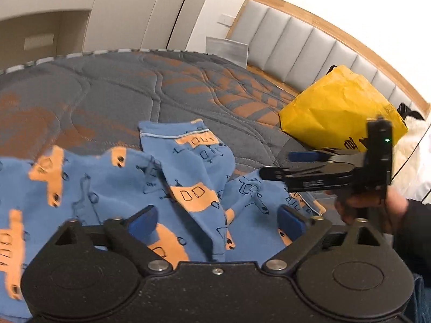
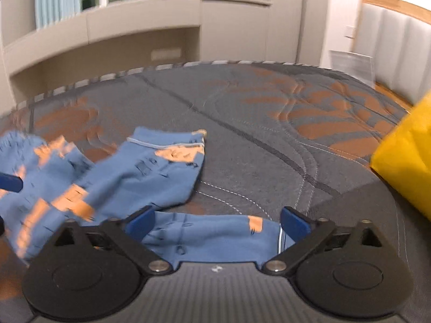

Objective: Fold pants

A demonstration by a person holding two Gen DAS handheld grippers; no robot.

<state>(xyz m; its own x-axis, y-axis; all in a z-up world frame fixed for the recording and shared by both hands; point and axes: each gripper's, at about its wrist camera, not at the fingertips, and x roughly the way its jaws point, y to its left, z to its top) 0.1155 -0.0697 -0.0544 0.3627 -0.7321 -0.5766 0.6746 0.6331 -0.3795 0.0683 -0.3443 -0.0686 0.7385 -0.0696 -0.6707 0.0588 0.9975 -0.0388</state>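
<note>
Blue pants [image 1: 113, 183] printed with orange vehicles lie crumpled on the grey and orange mattress [image 1: 113, 94]. One leg end with a pale hem points away, and another leg reaches toward the right. My left gripper [image 1: 217, 220] hovers over the middle of the heap, open, with nothing pinched. My right gripper [image 1: 280, 165] comes in from the right, a hand [image 1: 377, 204] holding it. In the right wrist view my right gripper [image 2: 217, 224] is open above the end of a pant leg [image 2: 210, 231]. The rest of the pants [image 2: 150, 167] lies to the left, blurred.
A crumpled yellow bag [image 1: 342, 113] sits on the mattress at the right, also the yellow bag [image 2: 406, 167] at the right edge. A padded headboard [image 1: 309, 45] with a wooden frame stands behind it. Bare mattress [image 2: 269, 140] stretches beyond the pants; beige cabinets line the far wall.
</note>
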